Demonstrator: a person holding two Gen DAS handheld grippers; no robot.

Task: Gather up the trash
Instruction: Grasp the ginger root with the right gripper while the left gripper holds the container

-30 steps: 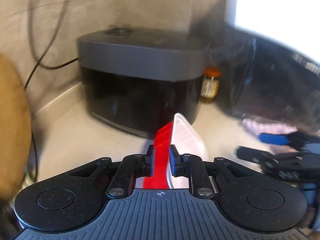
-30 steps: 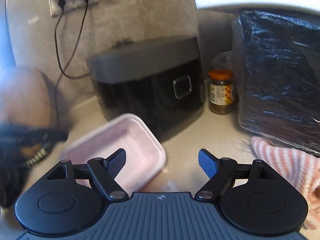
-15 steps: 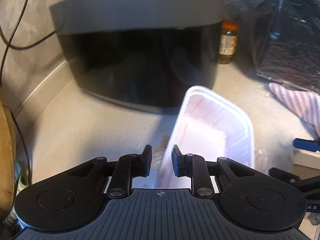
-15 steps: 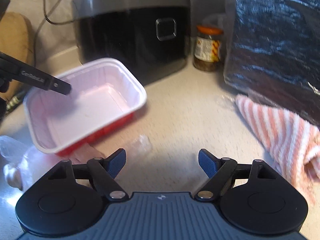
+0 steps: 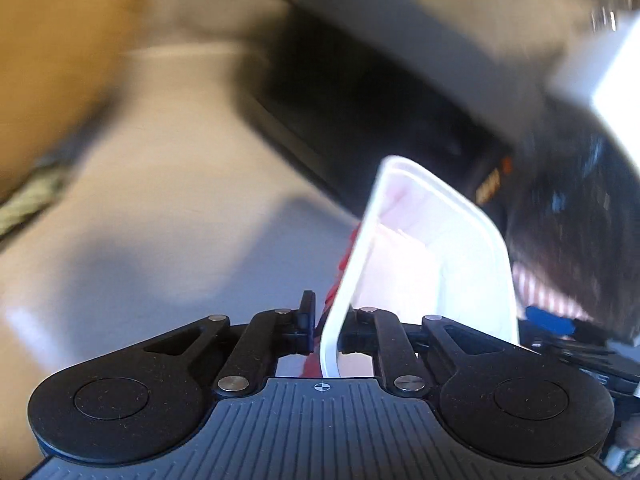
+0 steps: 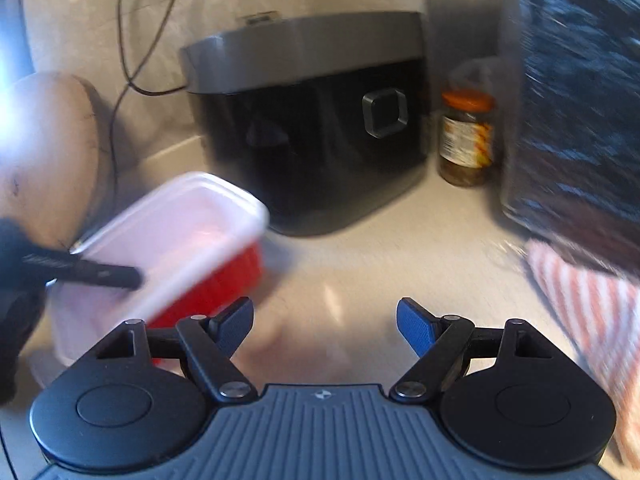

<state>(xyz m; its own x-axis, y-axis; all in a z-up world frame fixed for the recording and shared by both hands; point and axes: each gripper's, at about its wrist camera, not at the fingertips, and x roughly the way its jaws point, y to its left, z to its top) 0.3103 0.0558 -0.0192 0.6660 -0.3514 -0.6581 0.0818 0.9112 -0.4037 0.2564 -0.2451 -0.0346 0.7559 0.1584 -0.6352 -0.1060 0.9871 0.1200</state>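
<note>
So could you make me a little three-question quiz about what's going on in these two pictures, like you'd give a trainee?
1. True or false: the left gripper is pinching the wall of the red-and-white plastic tray.
2. Multiple choice: the right gripper is A) clamped on the jar, B) open and holding nothing, C) gripping the towel.
3. Fill in: the orange-lidded jar stands between the wrapped black bundle and the black ______.

Key
1. True: its fingers sit on either side of the tray's rim.
2. B.
3. Rice cooker.
</note>
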